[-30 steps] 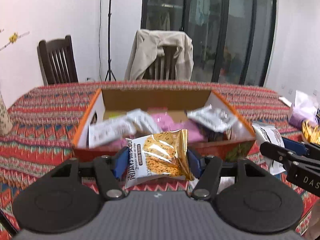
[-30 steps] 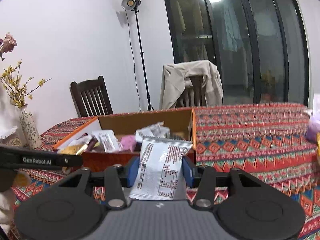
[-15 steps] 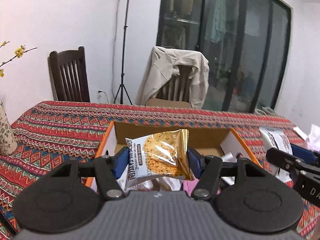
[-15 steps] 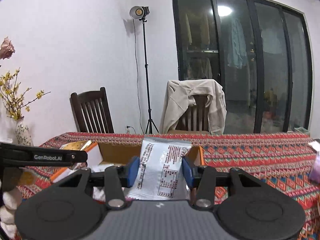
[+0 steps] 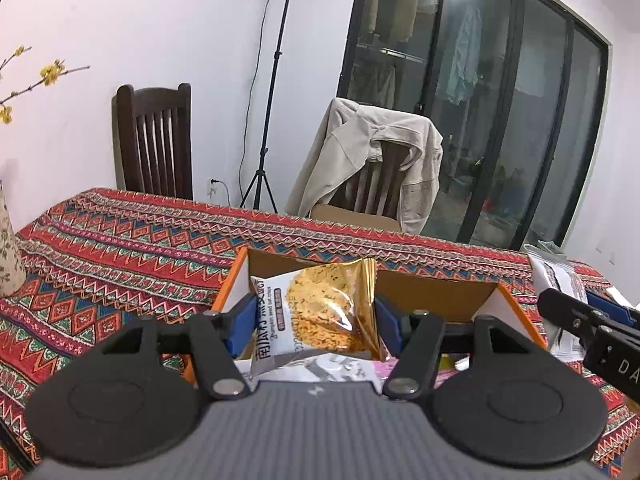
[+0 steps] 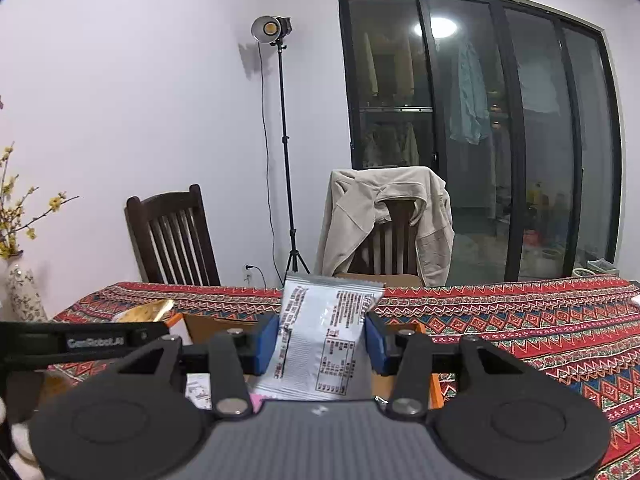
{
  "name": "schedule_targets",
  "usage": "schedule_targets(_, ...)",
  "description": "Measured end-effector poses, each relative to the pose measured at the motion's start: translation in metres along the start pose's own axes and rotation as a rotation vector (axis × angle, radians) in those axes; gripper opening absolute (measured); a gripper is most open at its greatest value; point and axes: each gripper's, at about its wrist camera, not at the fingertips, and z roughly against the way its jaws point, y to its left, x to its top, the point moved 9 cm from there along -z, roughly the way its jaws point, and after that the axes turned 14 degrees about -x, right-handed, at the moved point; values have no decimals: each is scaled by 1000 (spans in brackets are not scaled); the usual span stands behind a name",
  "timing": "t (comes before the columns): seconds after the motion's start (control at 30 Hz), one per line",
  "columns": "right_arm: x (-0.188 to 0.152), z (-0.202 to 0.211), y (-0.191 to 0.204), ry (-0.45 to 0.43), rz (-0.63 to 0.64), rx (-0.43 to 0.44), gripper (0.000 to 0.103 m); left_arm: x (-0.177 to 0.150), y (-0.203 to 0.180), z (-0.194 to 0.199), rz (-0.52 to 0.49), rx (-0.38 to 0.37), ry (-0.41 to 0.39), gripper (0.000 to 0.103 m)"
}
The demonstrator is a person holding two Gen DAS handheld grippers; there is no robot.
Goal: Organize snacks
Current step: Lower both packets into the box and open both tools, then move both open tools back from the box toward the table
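L claw [image 5: 315, 322] grips gold snack pack [image 5: 320, 312]; R claw [image 6: 323, 344] grips grey pack [image 6: 324, 340]

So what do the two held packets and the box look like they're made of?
Gold snack packet: glossy plastic film with a clear window, judging by glare and crinkles. Silver-white packet: probably matte foil-lined film; crimped top seal, creases. Open box: cardboard, raw brown inside, printed orange outside.

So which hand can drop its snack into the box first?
Probably the left. The left gripper holds the golden chip packet right over the open cardboard box. The right gripper holds the white packet nearer the box's right end, beside the tablecloth.
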Motion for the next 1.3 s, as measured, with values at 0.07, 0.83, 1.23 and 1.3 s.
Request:
schedule_targets(0.07,-4,-4,0,-2,3,-7,46,-1,5,-3,7,5,2,63)
schedule_targets(0.83,-32,-20,1,74,13,30,103,-9,13,-3,17,60,-43,103)
schedule_targets(1.23,-33,-17,-6,73,-15,17,103,-8,12,-2,28,61,-45,103)
schedule_targets(1.3,-31,-15,-6,66,-17,16,103,-6,10,2,28,56,-52,103)
